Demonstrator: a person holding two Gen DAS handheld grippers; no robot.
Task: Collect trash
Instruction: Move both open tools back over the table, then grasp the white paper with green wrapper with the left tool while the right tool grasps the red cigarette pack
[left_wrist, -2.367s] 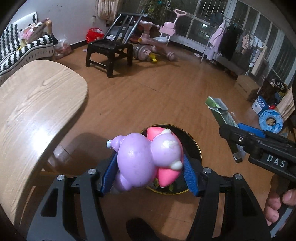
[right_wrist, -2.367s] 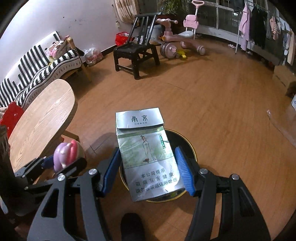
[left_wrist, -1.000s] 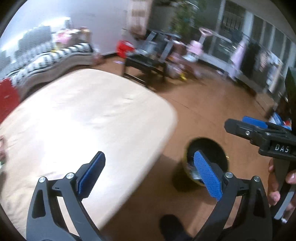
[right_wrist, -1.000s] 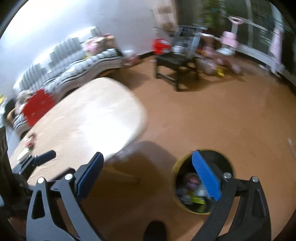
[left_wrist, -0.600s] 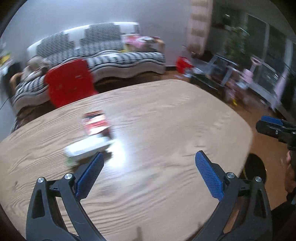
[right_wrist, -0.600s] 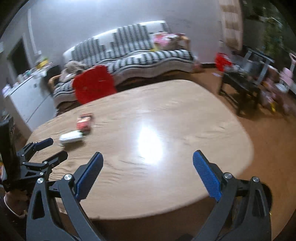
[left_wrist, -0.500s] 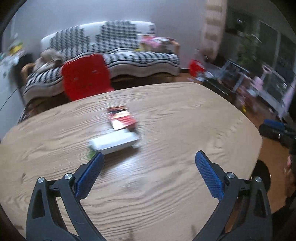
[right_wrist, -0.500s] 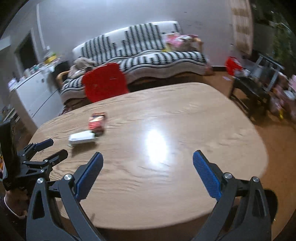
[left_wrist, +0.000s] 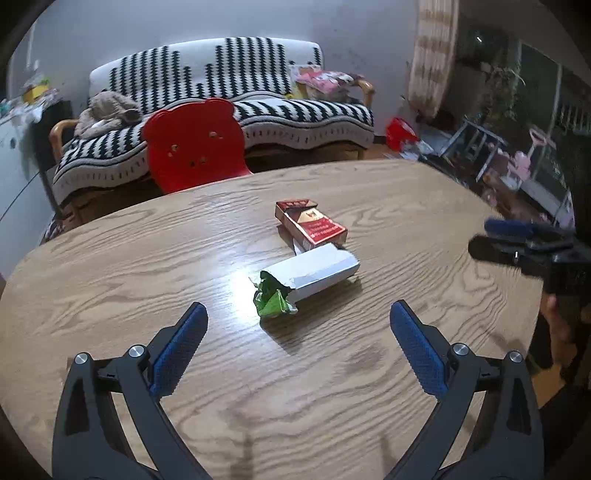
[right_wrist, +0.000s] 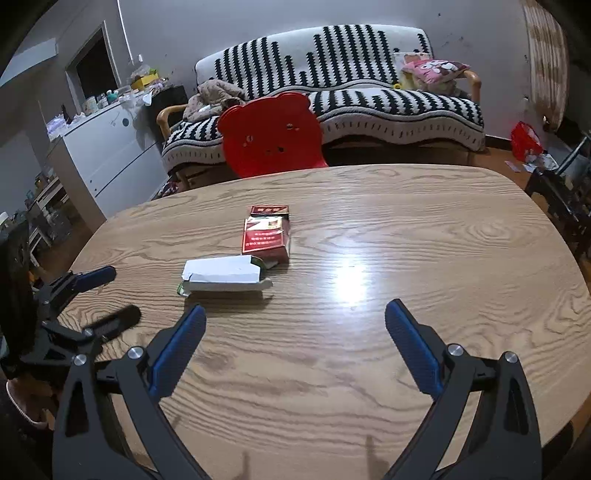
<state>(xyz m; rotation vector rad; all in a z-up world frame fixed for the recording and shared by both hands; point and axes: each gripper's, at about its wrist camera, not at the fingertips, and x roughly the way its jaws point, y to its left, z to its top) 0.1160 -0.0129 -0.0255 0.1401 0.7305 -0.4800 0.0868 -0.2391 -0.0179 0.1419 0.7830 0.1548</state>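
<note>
The left claw (left_wrist: 297, 326) is spread wide and holds nothing. Its two blue pads (left_wrist: 179, 345) hang above the wooden table (left_wrist: 110, 266) and touch no object. The white box (left_wrist: 317, 271) lies on the table just ahead of this claw, roughly between the lines of its two fingers but further away. Crumpled green wrapping (left_wrist: 273, 299) sticks out of the torn end of the box, the end that faces the claw.

The right claw (right_wrist: 293, 328) is also spread wide and empty, with its blue pads (right_wrist: 412, 345) over a bare part of the table. From its own camera, the white box (right_wrist: 221, 275) is ahead of it and to the left, near the tip of the left finger. In the left camera this claw (left_wrist: 506, 236) appears at the right side of the table, seen from the side, and a hand (left_wrist: 554, 314) grips its handle below.

The red cigarette pack (left_wrist: 310, 225) lies flat on the table directly behind the white box; whether the two touch I cannot tell. Its lid is open.

Behind the table, at its far edge, stands a red chair (left_wrist: 194, 144) with a bear-shaped back. Behind the chair is a sofa (left_wrist: 236, 85) with a black and white cover.
</note>
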